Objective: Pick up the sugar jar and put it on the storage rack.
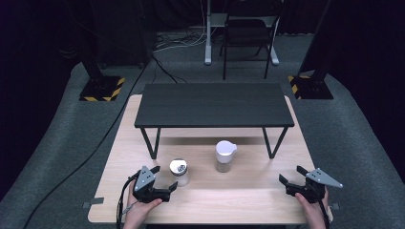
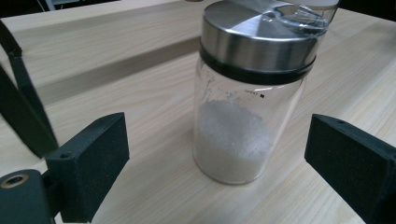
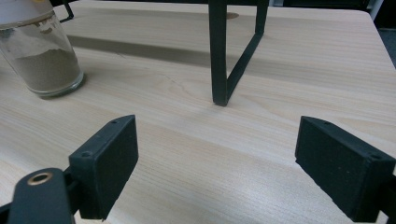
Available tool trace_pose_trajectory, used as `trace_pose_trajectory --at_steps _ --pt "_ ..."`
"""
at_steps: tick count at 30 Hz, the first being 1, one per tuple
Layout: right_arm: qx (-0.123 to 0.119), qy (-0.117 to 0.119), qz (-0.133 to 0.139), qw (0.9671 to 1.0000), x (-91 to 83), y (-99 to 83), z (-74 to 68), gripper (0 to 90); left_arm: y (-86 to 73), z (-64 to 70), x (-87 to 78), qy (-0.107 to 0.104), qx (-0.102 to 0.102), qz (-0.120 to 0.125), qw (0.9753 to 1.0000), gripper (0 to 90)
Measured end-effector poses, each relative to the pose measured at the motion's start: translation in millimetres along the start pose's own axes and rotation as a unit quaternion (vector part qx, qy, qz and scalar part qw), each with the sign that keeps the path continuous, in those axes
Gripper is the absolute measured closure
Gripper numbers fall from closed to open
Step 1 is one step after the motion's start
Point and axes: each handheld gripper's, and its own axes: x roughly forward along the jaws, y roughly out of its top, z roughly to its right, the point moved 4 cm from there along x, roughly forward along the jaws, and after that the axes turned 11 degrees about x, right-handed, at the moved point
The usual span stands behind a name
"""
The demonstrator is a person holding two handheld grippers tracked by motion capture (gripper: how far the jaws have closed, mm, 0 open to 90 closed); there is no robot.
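A glass jar with a steel lid (image 1: 179, 171) holds white grains and stands on the wooden table (image 1: 239, 195), near the front left. My left gripper (image 1: 165, 178) is open right beside it. In the left gripper view the steel-lidded jar (image 2: 243, 116) stands just ahead between the spread jaws of the left gripper (image 2: 217, 140), untouched. A second jar with a white lid (image 1: 225, 155) holds brownish powder at the table's middle. My right gripper (image 1: 292, 174) is open at the front right, with nothing in it. From the right gripper (image 3: 217, 149), the brown-powder jar (image 3: 44, 60) lies off to the upper left.
A low black shelf (image 1: 213, 105) on thin metal legs spans the back half of the table; one leg (image 3: 219, 56) stands ahead of the right gripper. A chair (image 1: 246, 33) and black stands are on the floor beyond. Bare wood lies between the grippers.
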Motion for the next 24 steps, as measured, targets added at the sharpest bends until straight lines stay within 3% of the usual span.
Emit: trace_pose_trajectory --at_steps 6,11,16,21,24 --pt "0.000 0.000 0.000 1.0000 0.0 0.0 -0.3 12.2 3.7 3.2 10.4 -0.003 0.002 -0.002 1.0000 6.5" --pt "-0.001 0.001 -0.001 1.0000 0.1 0.1 -0.3 12.2 9.6 8.3 21.9 -0.011 0.019 -0.014 0.9996 6.9" --pt "-0.001 0.001 -0.001 1.0000 0.1 0.1 -0.4 12.3 12.9 13.0 32.6 -0.014 0.024 -0.022 0.9994 6.9" --pt "-0.001 0.001 -0.002 1.0000 0.3 0.2 -0.6 12.3 15.6 19.6 42.7 -0.005 0.021 -0.032 0.9992 9.0" --pt "-0.001 0.002 -0.002 1.0000 0.1 0.2 -0.5 12.2 15.9 25.2 45.7 0.015 0.017 -0.032 0.9992 15.5"
